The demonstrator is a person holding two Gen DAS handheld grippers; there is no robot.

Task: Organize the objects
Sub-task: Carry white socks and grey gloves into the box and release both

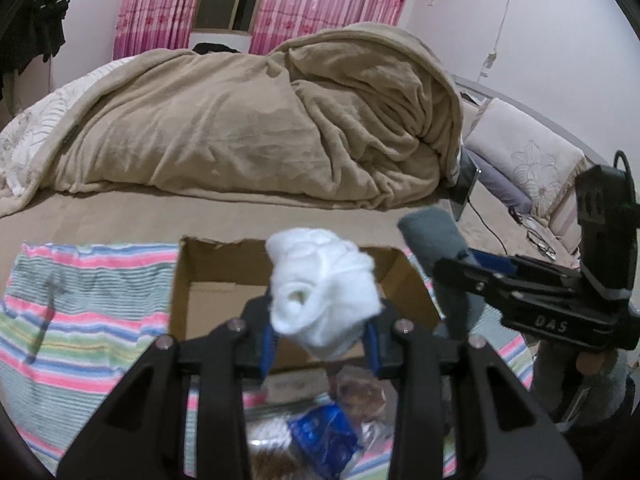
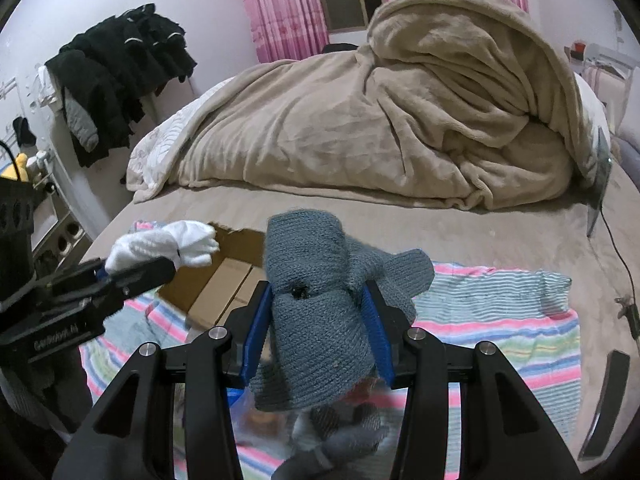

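Note:
My left gripper (image 1: 320, 344) is shut on a white rolled sock bundle (image 1: 322, 290) and holds it above an open cardboard box (image 1: 208, 300). My right gripper (image 2: 318, 344) is shut on a grey-blue knitted sock bundle (image 2: 316, 320), held above the striped cloth. In the left wrist view the right gripper (image 1: 456, 276) with the grey bundle (image 1: 434, 236) is at the box's right side. In the right wrist view the left gripper (image 2: 140, 276) with the white bundle (image 2: 160, 248) is over the box (image 2: 224, 284).
The box lies on a striped pastel cloth (image 1: 80, 304) spread on a bed. A heaped beige blanket (image 1: 260, 120) fills the far half of the bed. Loose items, among them a blue packet (image 1: 324, 436) and grey socks (image 2: 344, 436), lie below the grippers. Pillows (image 1: 528, 160) lie at right.

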